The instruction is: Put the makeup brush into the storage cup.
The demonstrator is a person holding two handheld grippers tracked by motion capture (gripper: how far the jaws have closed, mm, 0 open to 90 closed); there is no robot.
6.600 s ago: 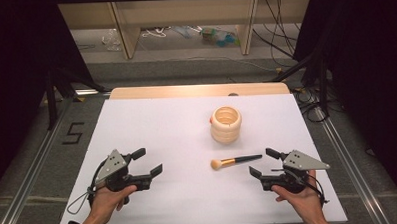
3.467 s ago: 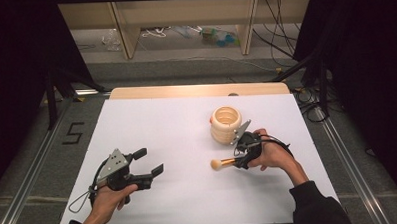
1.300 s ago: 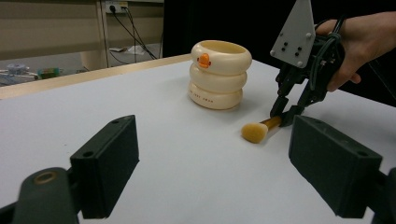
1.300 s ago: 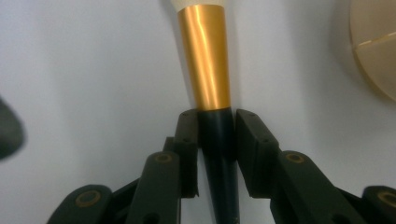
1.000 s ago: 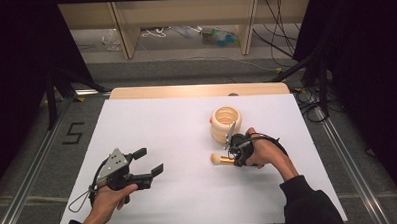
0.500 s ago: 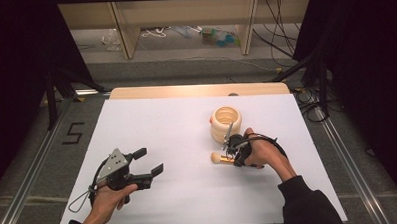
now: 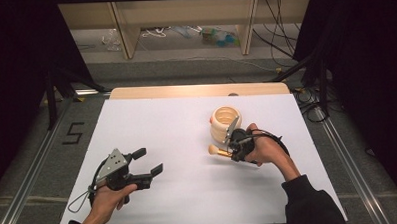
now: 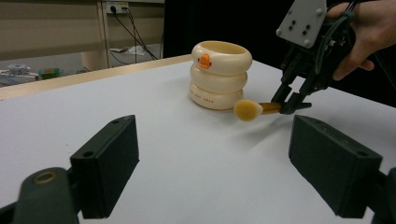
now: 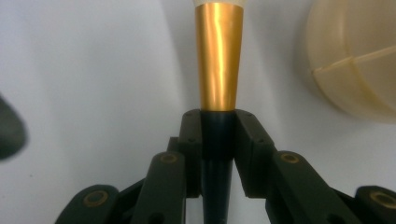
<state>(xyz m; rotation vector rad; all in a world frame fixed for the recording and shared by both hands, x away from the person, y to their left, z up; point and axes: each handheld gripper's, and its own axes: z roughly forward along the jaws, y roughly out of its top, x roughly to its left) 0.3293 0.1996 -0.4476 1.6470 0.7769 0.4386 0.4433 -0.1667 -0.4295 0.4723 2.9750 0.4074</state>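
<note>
Makeup brush (image 7: pixel 219 151), clamped by its dark handle in the right tongs (image 7: pixel 233 152) and now seen lifted off the white surface (image 7: pixel 189 192), where it earlier lay, just beside the cream ringed holder (image 7: pixel 225 124), insertion judged next; left tongs (image 7: pixel 147 162) held wide, empty.

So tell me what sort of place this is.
Probably a lab or recording workspace: a white-covered table on metal rails, loose cables on the floor behind, dark curtains at the sides, and a taped number five on the floor.
</note>
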